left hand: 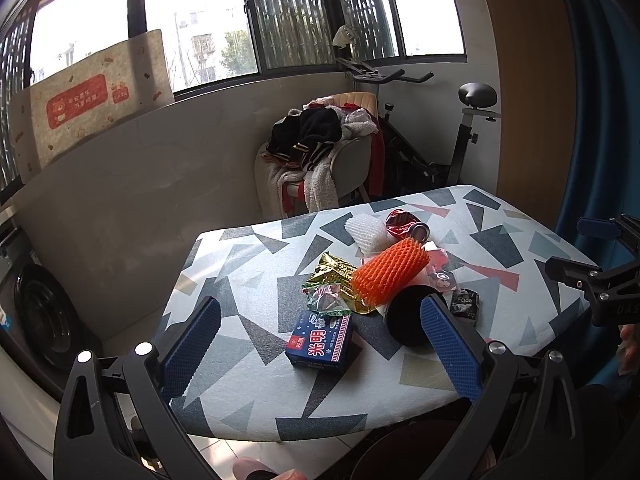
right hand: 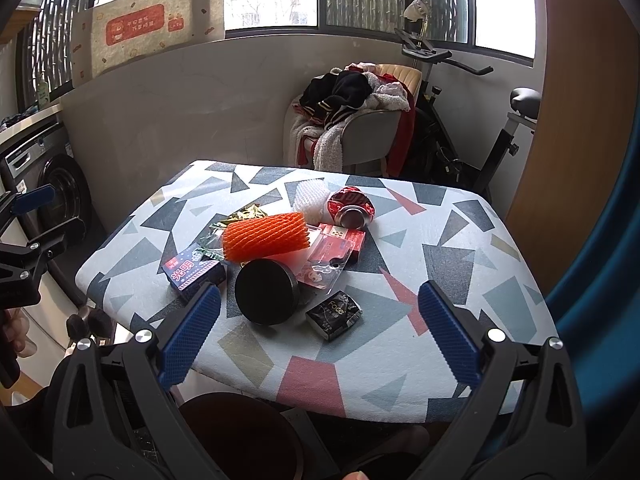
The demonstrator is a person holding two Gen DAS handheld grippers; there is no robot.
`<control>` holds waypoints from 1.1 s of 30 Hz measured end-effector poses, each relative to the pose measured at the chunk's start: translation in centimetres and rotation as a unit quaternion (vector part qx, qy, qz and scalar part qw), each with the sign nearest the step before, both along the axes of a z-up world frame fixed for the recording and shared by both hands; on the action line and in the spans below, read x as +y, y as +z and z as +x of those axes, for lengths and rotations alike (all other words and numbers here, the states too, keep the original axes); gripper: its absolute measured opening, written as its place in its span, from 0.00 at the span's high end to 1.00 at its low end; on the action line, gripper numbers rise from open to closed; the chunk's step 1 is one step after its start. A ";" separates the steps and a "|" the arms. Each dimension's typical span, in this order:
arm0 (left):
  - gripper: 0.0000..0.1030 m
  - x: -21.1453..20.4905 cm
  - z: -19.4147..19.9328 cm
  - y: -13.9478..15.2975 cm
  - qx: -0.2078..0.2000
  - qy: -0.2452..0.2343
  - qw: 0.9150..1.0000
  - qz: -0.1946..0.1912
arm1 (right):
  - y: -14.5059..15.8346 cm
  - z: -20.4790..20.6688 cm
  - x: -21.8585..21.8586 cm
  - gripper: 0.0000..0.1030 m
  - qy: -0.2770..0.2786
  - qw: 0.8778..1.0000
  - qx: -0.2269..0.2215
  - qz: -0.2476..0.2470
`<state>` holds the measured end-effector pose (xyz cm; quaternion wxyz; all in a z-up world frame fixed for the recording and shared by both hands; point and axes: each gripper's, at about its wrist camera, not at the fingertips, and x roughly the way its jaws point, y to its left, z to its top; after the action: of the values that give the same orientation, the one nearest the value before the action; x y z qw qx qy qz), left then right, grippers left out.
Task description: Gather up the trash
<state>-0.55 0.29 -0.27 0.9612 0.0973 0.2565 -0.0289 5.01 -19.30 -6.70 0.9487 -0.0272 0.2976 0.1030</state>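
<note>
Trash lies in a pile on a small table with a geometric-patterned cover (left hand: 248, 264) (right hand: 460, 240): a blue milk carton (left hand: 320, 340) (right hand: 194, 274), an orange foam net (left hand: 390, 270) (right hand: 266, 236), a white foam net (left hand: 366, 232) (right hand: 310, 196), a crushed red can (left hand: 406, 226) (right hand: 352, 208), a black round lid (left hand: 412, 316) (right hand: 266, 292), a small black packet (left hand: 464, 306) (right hand: 334, 314), foil wrappers (left hand: 330, 284) and a red-and-clear packet (right hand: 338, 248). My left gripper (left hand: 320, 344) is open, above the near edge around the carton. My right gripper (right hand: 320, 332) is open, near the lid and black packet.
A dark round bin (right hand: 240, 436) sits below the table's near edge. A chair heaped with clothes (left hand: 320, 152) and an exercise bike (left hand: 460, 136) stand behind the table. A washing machine (right hand: 52, 184) is at the left. The right gripper also shows in the left wrist view (left hand: 600, 272).
</note>
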 end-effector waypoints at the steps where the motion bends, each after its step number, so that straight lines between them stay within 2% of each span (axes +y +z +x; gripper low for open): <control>1: 0.05 0.0 0.0 0.0 0.000 0.000 1.000 0.000 | 0.4 0.1 0.1 0.06 0.000 1.000 0.000 0.000; 10: 0.05 -0.1 0.1 0.1 0.001 -0.002 1.000 -0.001 | 0.3 0.0 0.1 0.06 0.000 1.000 0.000 0.001; 13: 0.05 0.0 0.3 0.1 0.002 -0.010 1.000 -0.009 | -0.8 0.3 0.3 0.06 -0.001 1.000 0.005 0.000; 17: 0.05 -0.2 0.7 -0.3 -0.007 -0.009 1.000 0.014 | -1.0 0.3 0.4 0.05 -0.002 1.000 0.007 -0.003; 21: 0.05 -0.1 1.4 -1.4 0.016 -0.036 0.999 0.001 | -0.8 0.8 0.6 0.05 -0.006 1.000 0.014 -0.003; 24: 0.05 0.4 1.6 -2.2 0.014 -0.030 0.999 -0.008 | -1.3 1.2 0.6 0.05 -0.010 1.000 0.018 -0.008; 28: 0.05 1.3 2.2 -3.7 0.012 -0.026 1.000 0.000 | -3.0 1.7 0.1 0.05 -0.017 0.999 0.033 -0.003; 33: 0.05 3.3 3.2 -6.9 0.029 -0.020 0.999 -0.024 | -5.8 2.7 -0.7 0.05 -0.008 0.998 0.053 0.029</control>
<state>2.68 3.56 -7.12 0.9546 0.0783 0.2817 -0.0573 7.69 -19.97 -12.51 0.9328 0.0078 0.3447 0.1051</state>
